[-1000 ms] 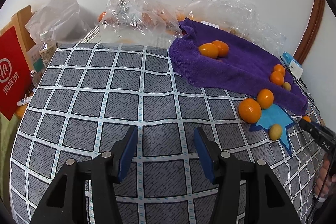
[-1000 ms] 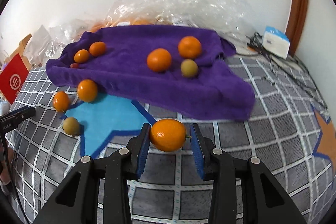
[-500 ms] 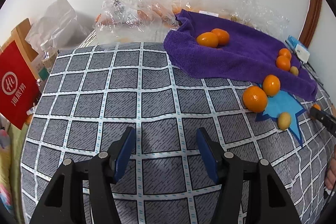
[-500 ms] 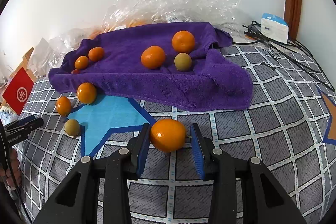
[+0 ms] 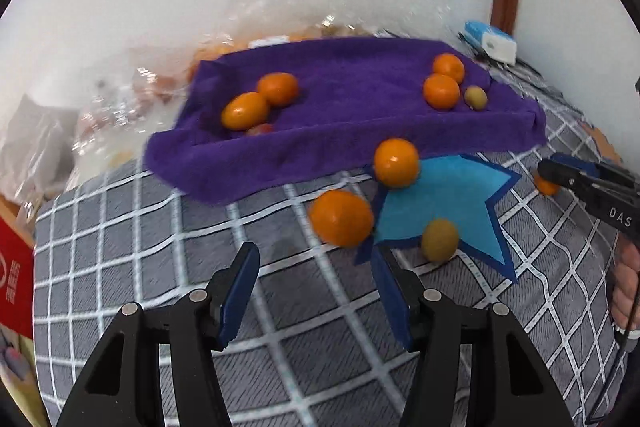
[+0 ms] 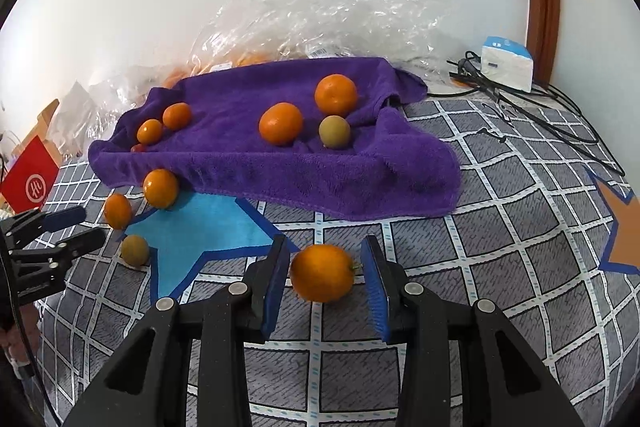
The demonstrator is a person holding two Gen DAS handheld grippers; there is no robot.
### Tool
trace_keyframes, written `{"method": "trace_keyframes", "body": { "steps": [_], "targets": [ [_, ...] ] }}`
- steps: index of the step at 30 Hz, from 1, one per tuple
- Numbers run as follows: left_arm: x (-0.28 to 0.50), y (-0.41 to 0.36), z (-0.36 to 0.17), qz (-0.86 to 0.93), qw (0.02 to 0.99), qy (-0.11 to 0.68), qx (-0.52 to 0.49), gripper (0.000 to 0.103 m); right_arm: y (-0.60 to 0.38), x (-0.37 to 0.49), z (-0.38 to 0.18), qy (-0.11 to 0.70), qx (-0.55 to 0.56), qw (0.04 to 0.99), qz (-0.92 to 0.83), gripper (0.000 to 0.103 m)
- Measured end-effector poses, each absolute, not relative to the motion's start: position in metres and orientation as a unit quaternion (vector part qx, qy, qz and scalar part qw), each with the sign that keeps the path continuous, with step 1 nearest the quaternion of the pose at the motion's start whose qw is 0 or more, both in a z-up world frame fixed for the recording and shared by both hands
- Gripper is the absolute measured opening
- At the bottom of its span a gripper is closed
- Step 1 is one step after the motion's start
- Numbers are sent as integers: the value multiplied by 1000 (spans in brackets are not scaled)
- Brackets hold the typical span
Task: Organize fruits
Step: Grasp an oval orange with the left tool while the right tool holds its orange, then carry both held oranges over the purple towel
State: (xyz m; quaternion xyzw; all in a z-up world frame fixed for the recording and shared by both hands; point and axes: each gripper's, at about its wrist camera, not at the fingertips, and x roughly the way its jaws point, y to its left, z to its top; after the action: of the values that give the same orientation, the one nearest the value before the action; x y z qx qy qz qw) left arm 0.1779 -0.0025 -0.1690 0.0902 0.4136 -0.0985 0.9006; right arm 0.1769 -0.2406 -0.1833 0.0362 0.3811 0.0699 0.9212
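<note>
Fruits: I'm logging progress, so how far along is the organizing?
Seemingly done: four oranges and a green fruit lie on the purple towel. In hand: one orange sits between the right tool's fingers, grip unclear; the left tool is open and empty. Left: two loose oranges and a second green fruit by the blue star.

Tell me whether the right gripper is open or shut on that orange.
Open. In the right wrist view the right gripper has a visible gap between each finger and the orange, which sits on the checked cloth between them.
</note>
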Motion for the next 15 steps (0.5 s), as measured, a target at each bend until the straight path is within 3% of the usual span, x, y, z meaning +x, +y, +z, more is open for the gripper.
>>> {"method": "trace_keyframes", "body": {
  "steps": [6,10,15],
  "targets": [
    [190,-22,-177,-105,893,417,135,49,-242,180,-186,390,39,917,72,38],
    [198,-24,-176,-103,894,416,131,37,-240,186,-191,410,36,909,71,39],
    [200,-22,-178,-110,901,402,120,37,-239,187,-194,416,37,906,76,40]
  ]
}}
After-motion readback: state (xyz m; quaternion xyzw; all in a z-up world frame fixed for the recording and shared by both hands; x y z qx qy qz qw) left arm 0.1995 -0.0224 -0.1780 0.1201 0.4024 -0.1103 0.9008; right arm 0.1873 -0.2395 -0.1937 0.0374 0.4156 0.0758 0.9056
